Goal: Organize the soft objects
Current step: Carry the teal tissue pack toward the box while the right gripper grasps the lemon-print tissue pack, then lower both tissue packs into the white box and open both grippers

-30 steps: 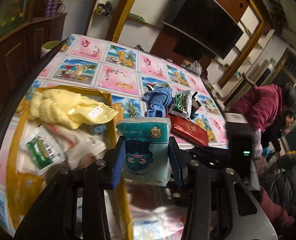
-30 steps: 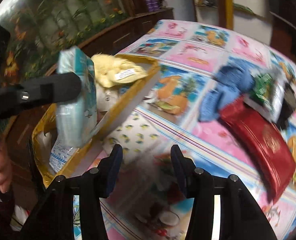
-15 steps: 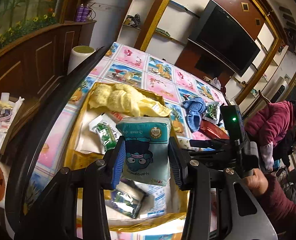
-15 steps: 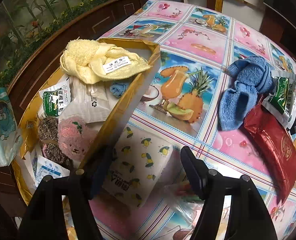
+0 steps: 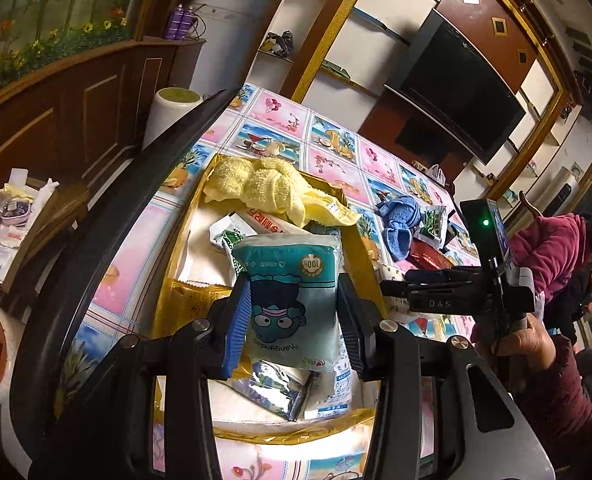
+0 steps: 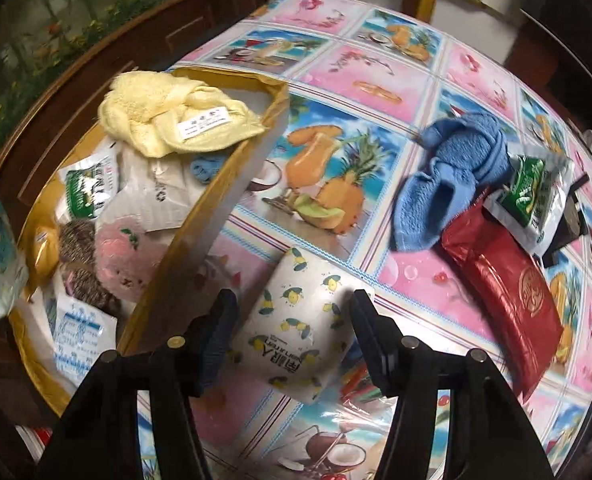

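Around the work area, a blue towel [image 6: 451,176], a green-and-white sachet [image 6: 531,196] and a glossy red foil packet [image 6: 507,292] lie together on the far right of the tabletop [image 6: 375,68], which wears a slick fruit-and-drink print; the raised white wall of the gold box [image 6: 232,200] stands between them and the box's contents. Inside the box sit a fluffy yellow towel [image 6: 168,120] with a white label, crinkled white packets, a pink plush piece [image 6: 116,264] and a brown knitted scrubber [image 6: 80,240]. The left claw [image 5: 292,316] clamps a teal tissue pack [image 5: 292,292] with a cartoon face, its blue pads pressing both sides, held above the box. The right claw [image 6: 292,340] has just been closing and straddles a soft white tissue pack [image 6: 299,324] printed with lemons, which lies on the tabletop just beside the box wall; its fingers flank the pack with gaps showing, not squeezing it.
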{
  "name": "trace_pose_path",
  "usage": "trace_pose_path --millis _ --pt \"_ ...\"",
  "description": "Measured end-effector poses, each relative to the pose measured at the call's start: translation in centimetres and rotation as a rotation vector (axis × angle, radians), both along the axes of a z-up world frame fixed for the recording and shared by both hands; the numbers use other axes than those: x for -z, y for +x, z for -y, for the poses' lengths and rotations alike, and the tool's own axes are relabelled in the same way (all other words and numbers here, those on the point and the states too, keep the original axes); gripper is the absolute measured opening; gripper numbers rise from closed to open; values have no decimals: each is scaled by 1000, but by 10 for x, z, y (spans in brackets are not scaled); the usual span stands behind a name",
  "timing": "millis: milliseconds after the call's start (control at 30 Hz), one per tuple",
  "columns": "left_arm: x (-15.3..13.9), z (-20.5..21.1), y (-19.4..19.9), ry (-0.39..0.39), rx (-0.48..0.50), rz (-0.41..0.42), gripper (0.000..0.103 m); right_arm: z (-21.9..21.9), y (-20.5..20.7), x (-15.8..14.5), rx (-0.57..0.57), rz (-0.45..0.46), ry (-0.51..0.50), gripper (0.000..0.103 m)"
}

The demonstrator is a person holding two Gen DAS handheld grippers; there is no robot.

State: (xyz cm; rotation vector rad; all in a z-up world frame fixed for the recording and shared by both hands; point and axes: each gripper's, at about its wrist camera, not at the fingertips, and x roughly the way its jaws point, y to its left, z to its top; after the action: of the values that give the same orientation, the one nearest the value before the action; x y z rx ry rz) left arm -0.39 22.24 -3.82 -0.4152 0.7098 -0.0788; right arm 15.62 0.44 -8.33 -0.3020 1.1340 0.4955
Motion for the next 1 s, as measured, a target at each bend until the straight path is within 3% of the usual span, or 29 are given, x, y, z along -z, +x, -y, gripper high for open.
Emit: trace_pose_path --millis 233,367,400,433,467,633,800,1000 --pt "5 -1 -5 61 -35 -16 41 -11 1 13 55 32 -132 72" --pt "8 -4 -8 72 -47 -22 41 7 4 18 83 -40 -46 63" --pt "9 -4 -9 72 -48 -23 41 12 4 16 92 -30 -34 54" --pt "9 -4 -8 72 -48 -24 41 16 4 14 91 -27 -20 28" --pt "9 -4 -8 75 -49 -26 41 20 4 13 92 -44 4 19" --pt "12 0 -7 89 -49 -34 41 33 -6 4 81 -40 64 19" --pt "11 0 -6 89 -51 -36 41 36 -21 -32 69 46 121 19" --pt "15 -10 7 93 -91 -69 44 0 -38 -58 -40 67 205 19"
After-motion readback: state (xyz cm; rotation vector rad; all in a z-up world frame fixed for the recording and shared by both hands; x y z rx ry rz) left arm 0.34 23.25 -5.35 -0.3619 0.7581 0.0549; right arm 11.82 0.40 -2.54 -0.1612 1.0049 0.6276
